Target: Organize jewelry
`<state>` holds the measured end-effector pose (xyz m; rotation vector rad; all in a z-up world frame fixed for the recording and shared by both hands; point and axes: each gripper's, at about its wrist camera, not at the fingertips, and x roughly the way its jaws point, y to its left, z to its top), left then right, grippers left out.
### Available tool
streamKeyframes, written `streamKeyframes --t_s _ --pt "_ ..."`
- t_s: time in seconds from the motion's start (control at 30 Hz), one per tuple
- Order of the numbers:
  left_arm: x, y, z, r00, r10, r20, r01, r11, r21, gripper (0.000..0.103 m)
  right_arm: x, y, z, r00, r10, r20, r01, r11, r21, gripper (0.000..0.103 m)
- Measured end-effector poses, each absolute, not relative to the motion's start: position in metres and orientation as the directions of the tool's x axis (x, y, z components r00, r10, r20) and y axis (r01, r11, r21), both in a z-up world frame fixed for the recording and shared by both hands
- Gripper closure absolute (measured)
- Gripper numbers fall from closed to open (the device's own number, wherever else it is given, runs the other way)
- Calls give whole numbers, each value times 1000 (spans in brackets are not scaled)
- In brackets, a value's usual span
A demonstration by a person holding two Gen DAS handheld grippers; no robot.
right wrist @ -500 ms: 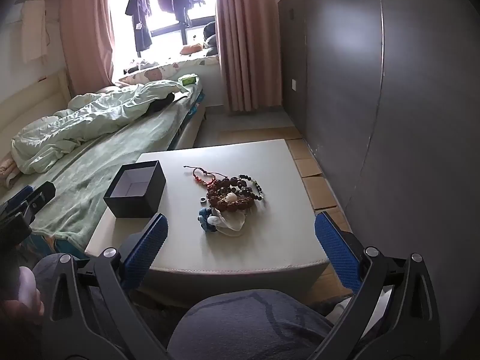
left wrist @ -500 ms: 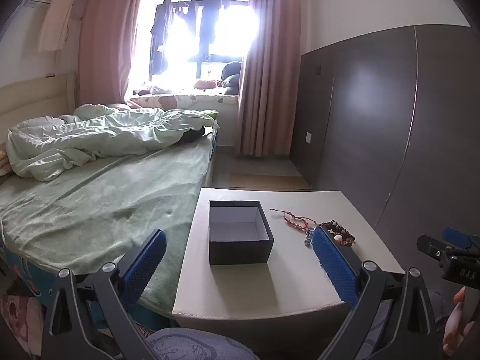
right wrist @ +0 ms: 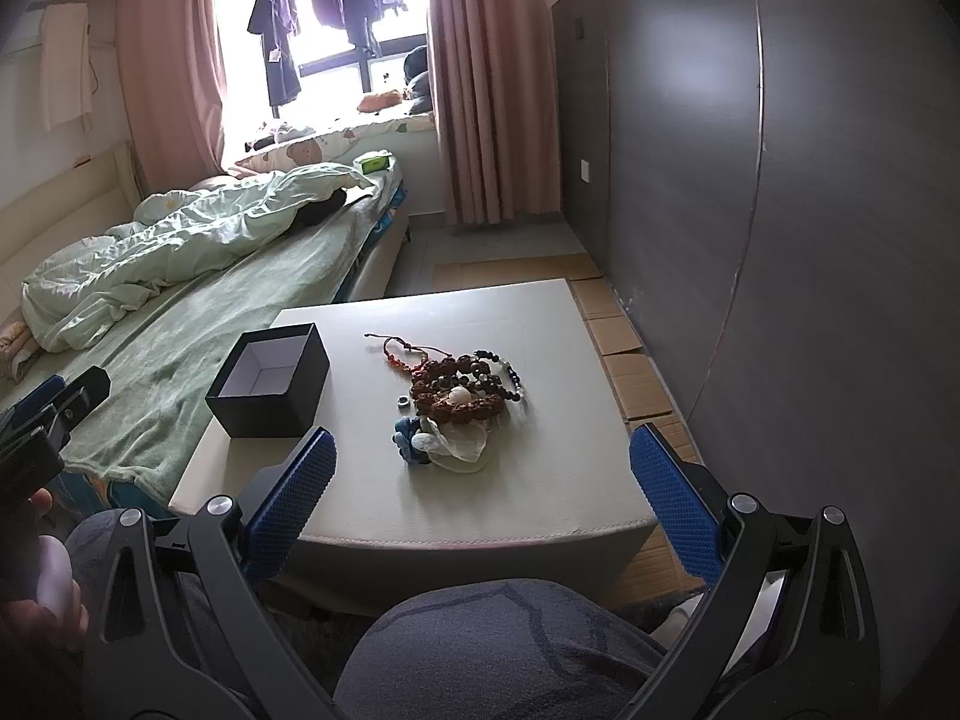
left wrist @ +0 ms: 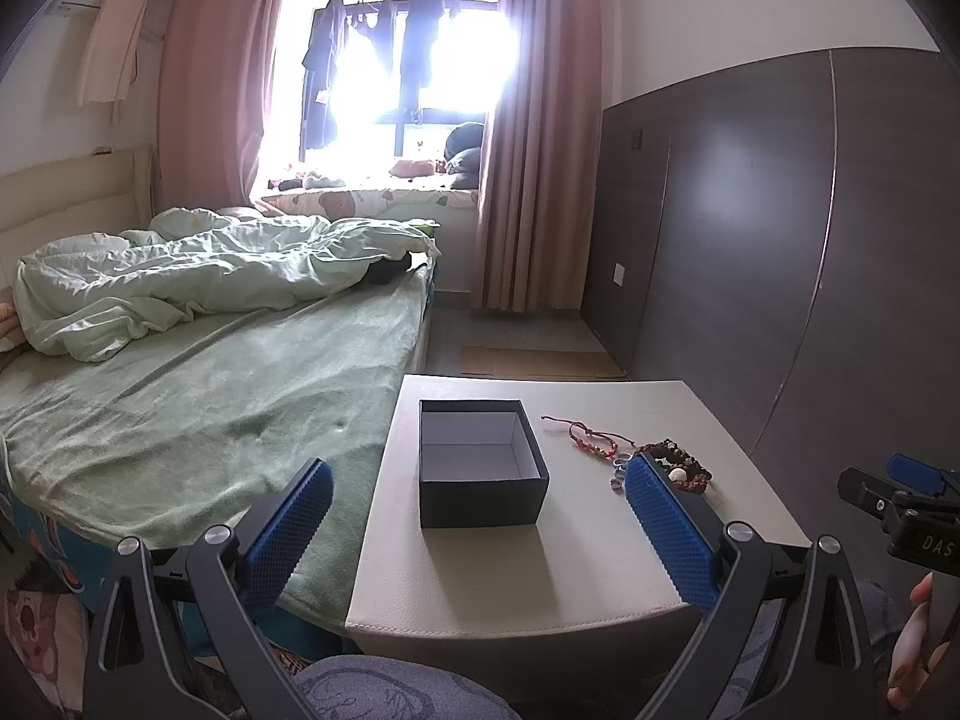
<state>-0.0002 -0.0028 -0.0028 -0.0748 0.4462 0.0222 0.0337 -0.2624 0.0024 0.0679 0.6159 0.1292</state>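
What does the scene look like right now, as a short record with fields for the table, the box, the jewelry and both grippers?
table: white table beside the bed
box: black box, open, nothing inside, on the table's bed side
jewelry: heap of bracelets on the table, apart from the box
left gripper: open, holding nothing
right gripper: open, holding nothing

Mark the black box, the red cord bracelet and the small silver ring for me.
black box (right wrist: 264,414): right wrist view, near outer wall.
red cord bracelet (left wrist: 591,443): left wrist view, beaded loop.
small silver ring (right wrist: 403,401): right wrist view, its band.
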Motion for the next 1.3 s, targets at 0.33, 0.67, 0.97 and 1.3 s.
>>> streamKeyframes --t_s 0.33,0.67,0.97,1.3 --pt "-3 -1 -1 902 1 -432 -36 997 -73 8 33 -262 3 808 144 -571 -105 989 101 5" --pt "-7 0 -1 899 -5 -438 -37 996 -87 8 27 -263 4 811 129 -571 -94 992 90 5" --pt "-16 -3 0 901 -10 -433 -32 995 -90 8 15 -266 6 805 128 -579 -93 992 89 5" --pt "-33 -9 5 902 -7 -431 -33 996 -84 8 -1 -270 8 809 133 -572 -90 991 104 5"
